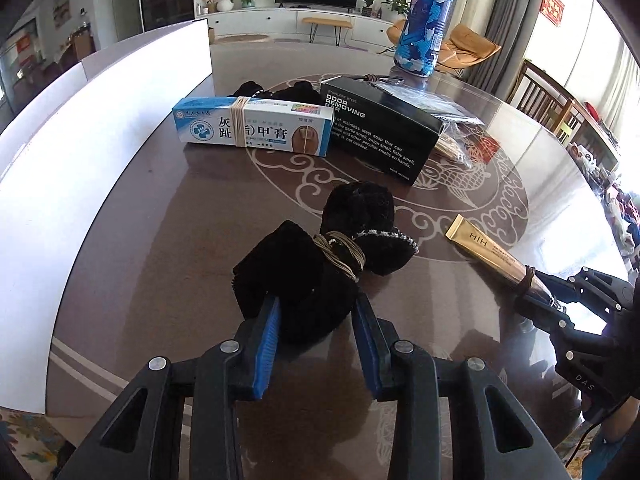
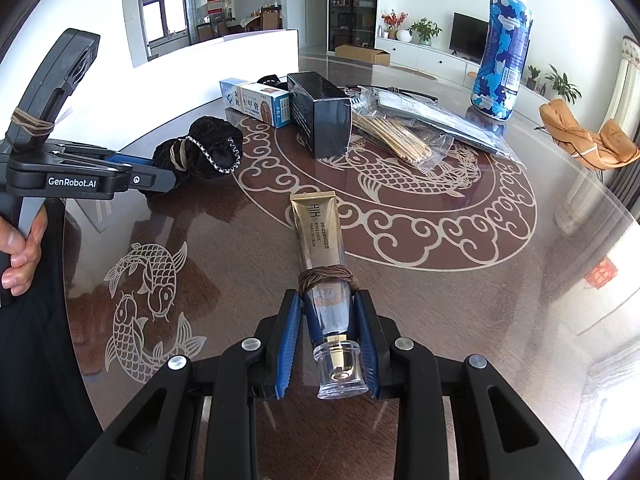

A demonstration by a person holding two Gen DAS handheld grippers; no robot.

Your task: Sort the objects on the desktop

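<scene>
My left gripper (image 1: 314, 308) is shut on a black fuzzy cloth bundle (image 1: 344, 236) tied with a rubber band; the bundle rests on the brown glass table (image 1: 168, 220). In the right wrist view that bundle (image 2: 200, 148) and the left gripper (image 2: 158, 174) sit at the left. My right gripper (image 2: 328, 300) is shut on the lower end of a gold cream tube (image 2: 318, 240) with a clear cap, lying on the table. The tube also shows in the left wrist view (image 1: 486, 248), with the right gripper (image 1: 536, 292) at its end.
At the back stand a blue-white ointment box (image 1: 256, 126), a black odor-removing-bar box (image 1: 380, 128), a bag of wooden sticks (image 2: 396, 140), flat plastic packets (image 2: 436, 116) and a tall blue camouflage bottle (image 2: 502, 56). A white board (image 1: 80, 128) lines the table's left edge.
</scene>
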